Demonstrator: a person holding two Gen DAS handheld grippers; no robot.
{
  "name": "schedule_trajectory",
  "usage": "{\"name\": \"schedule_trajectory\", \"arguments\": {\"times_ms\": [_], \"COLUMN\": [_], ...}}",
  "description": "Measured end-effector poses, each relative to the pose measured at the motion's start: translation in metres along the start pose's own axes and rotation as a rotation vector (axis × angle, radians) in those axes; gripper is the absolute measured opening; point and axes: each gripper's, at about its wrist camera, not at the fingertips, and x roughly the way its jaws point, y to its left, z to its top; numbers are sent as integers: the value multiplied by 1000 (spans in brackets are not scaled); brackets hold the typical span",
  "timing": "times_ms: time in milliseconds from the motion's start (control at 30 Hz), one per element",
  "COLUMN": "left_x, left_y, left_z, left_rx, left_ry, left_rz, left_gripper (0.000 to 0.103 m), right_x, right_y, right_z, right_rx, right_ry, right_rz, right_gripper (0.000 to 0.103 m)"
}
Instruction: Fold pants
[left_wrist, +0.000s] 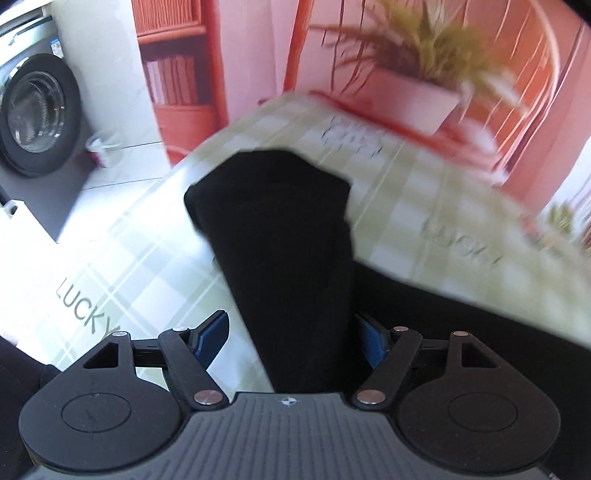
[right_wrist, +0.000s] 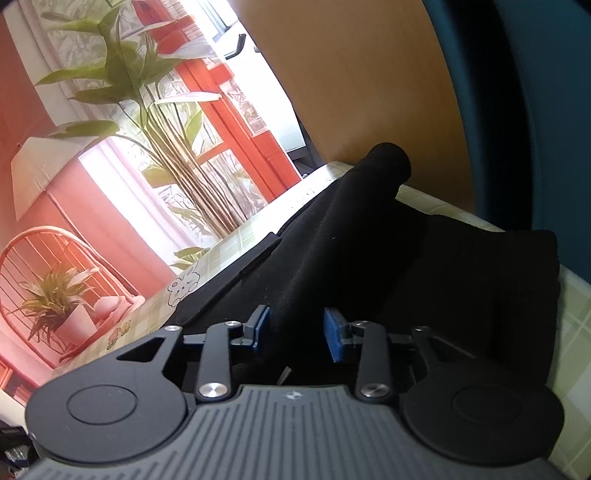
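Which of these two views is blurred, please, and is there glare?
Left wrist view: motion blur smears the tablecloth and plant; the pants are featureless black. Right wrist view: sharp, but the window behind the plant is blown out white.

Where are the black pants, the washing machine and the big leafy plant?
black pants (left_wrist: 284, 236): left wrist view, middle of the raised fold.
washing machine (left_wrist: 38, 114): left wrist view, its round door.
big leafy plant (right_wrist: 122, 70): right wrist view, upper leaves.

1. A home, with a laundry corner: a front-loading washing machine (left_wrist: 35, 114) stands far left of the claw.
2. Ahead lies a checked tablecloth (left_wrist: 424, 206); beyond it, a potted plant (left_wrist: 424, 70).
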Motion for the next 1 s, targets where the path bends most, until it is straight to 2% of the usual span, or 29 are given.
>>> {"name": "schedule_trajectory", "arguments": {"times_ms": [67,100,133,167,200,233,300,433,533,667,833,900,933,1000], "left_x": [5,5,4,1,-3,-9,-25,-51,-61,-62,-66,-71,-74,-82], "left_y": [4,9,12,15,17,19,26,38,43,52,60,61,62,63], "left_z": [-4,-5,-6,-4,-2,-2,0,-1,-7,-17,-34,-37,-36,-31], "left_rx": [-30,-59,-84,-94,-98,-109,-144,-203,-238,-306,-338,-320,-316,-325], "left_ry": [-2,-9,-14,-15,-22,-46,-105,-159,-163,-143,-137,-154,-163,-182], "left_rz": [18,17,7,-25,-24,-9,-30,-78,-95,-108,-116,-125,-132,-147], "left_gripper": [77,68,56,26,19,18,16,16,16,16,16,16,16,15], "right_x": [0,1,1,2,1,0,-3,-14,-15,-3,23,32,35,34], "right_y": [0,0,-1,-3,-5,-7,-10,-18,-27,-35,-36,-32,-29,-19], "right_z": [-1,-1,-2,0,1,2,4,11,20,33,43,46,48,51], "right_rx": [-7,-9,-9,-9,-7,-7,-9,0,43,97,134,135,120,86], "right_ry": [0,2,5,8,8,6,-9,-75,-106,-99,-40,-22,-16,-38], "right_rz": [2,2,1,-1,-1,-1,-2,-8,-12,4,25,53,58,63], "right_gripper": [41,41,42,42,43,44,45,56,63,72,73,47,12,9]}}
